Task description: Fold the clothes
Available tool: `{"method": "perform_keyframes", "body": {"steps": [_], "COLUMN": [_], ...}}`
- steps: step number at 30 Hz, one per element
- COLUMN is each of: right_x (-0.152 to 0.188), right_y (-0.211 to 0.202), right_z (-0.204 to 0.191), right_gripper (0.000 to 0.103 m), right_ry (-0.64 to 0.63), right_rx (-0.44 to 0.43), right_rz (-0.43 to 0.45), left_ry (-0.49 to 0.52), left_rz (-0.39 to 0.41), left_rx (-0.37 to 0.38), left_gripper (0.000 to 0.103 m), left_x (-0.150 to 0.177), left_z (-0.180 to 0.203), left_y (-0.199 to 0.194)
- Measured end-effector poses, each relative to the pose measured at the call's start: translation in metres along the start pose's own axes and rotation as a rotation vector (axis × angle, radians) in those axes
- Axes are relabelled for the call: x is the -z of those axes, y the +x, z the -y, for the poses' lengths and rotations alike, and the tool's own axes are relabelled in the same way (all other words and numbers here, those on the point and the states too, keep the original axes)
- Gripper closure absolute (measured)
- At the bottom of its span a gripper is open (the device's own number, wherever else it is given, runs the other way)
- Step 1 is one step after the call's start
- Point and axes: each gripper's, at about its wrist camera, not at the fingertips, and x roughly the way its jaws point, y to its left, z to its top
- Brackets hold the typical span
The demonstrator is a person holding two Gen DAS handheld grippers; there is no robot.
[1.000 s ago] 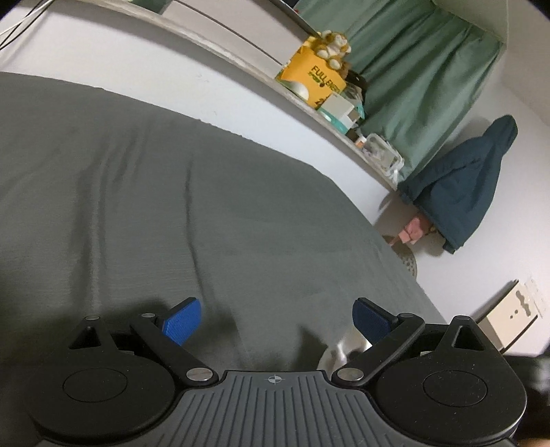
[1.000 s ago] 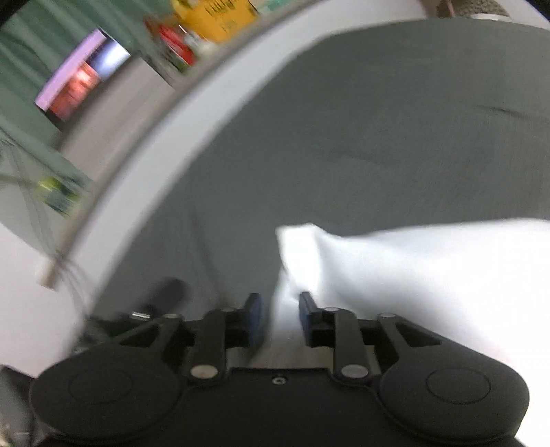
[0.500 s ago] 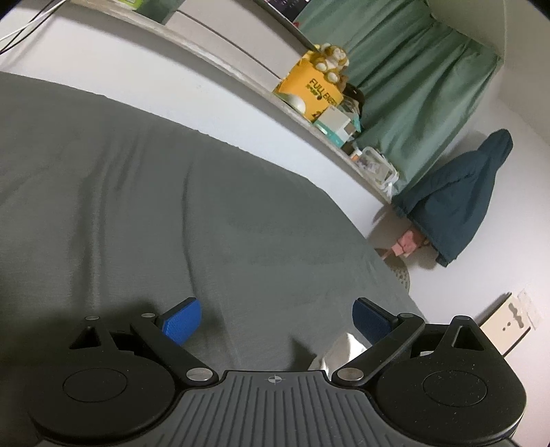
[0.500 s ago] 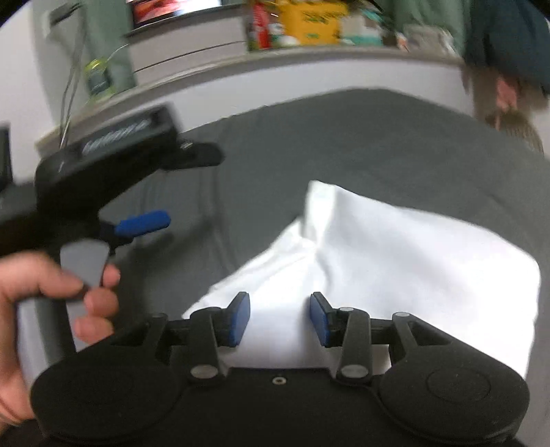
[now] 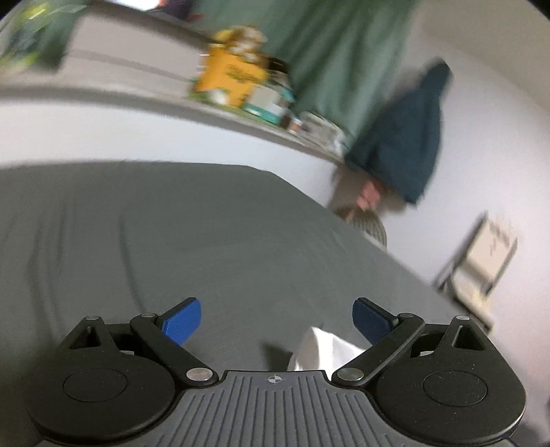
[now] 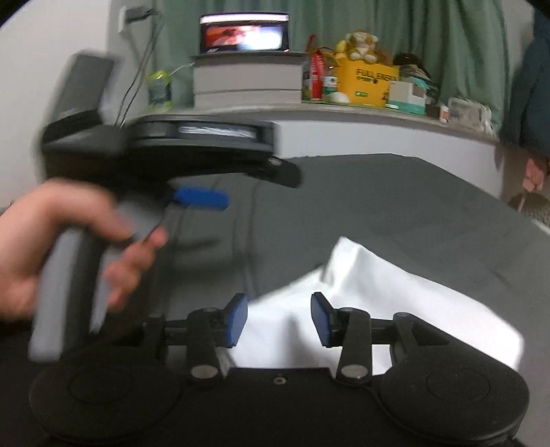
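White garment [image 6: 371,309]: lying lower right on grey bed [image 6: 361,192], stretching rightward. Right gripper [image 6: 277,318] opening over its near edge, nearer. Left gripper [image 5: 276,321] standing wide apart, gripping nothing.

The folded garment [image 6: 378,292] lies on the bed sheet [image 6: 378,192], toward its near right part. Behind the bed runs a ledge [image 6: 343,110] bearing a monitor [image 6: 244,32] on stacked boxes [image 6: 245,79] (left) and a cardboard box [image 6: 366,84] to their right.
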Motion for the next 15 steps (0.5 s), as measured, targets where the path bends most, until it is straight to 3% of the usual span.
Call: {"method": "perform_keyframes", "body": {"steps": [4,9,11,15], "right_x": [0.025,0.041,0.047,0.047], "right_y": [-0.001,0.012,0.012,0.009], "right_z": [-0.006,-0.021,-0.025,-0.022], "right_gripper": [0.058,0.044,0.037,0.035], "right_ry": [-0.107,-0.148,-0.153,-0.116], "right_rx": [-0.011,-0.051,-0.082,-0.137], "right_rz": [-0.062,-0.007,0.023,0.046], "left_ry": [0.232,0.594,0.604,0.567], "left_rz": [-0.005,-0.086,-0.115,-0.155], "left_rx": [0.007,-0.164,-0.177,-0.176], "left_gripper": [0.005,0.005,0.005,0.005], "left_x": [0.005,0.025,0.029,0.032], "left_z": [0.033,0.061,0.057,0.048], "left_y": [0.022,0.056,0.063,0.071]}}
